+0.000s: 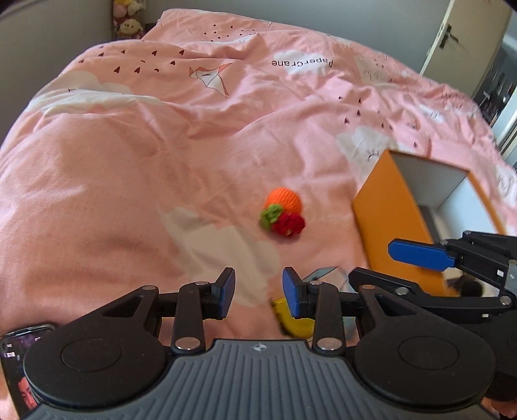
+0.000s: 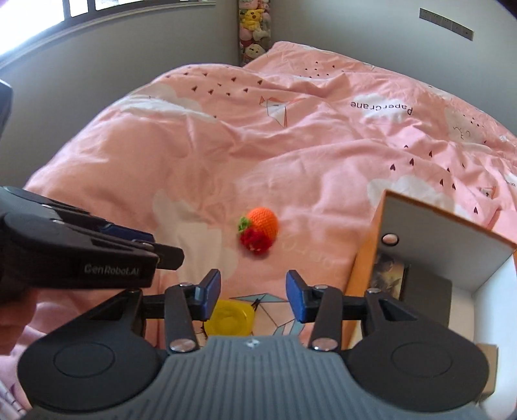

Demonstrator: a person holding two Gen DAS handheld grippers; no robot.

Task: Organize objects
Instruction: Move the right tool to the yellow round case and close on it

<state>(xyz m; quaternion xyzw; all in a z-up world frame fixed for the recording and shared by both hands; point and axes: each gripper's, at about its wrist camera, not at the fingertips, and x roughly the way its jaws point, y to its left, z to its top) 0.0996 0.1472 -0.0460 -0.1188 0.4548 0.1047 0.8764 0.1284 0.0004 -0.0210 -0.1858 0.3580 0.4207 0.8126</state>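
A crocheted orange ball with a green and red flower (image 1: 283, 214) lies on the pink duvet, ahead of both grippers; it also shows in the right wrist view (image 2: 260, 230). A yellow bowl-like item (image 2: 230, 317) lies on the duvet just under my right gripper, and its edge shows in the left wrist view (image 1: 294, 319). An orange box with a white inside (image 1: 392, 219) stands open at the right (image 2: 429, 245). My left gripper (image 1: 258, 292) is open and empty. My right gripper (image 2: 253, 295) is open and empty.
The pink duvet (image 1: 129, 168) covers the whole bed. The box holds a dark item and a picture (image 2: 391, 271). Plush toys (image 2: 255, 29) are stacked in the far corner. A phone (image 1: 19, 336) lies at the lower left. A door (image 1: 452, 35) is at the far right.
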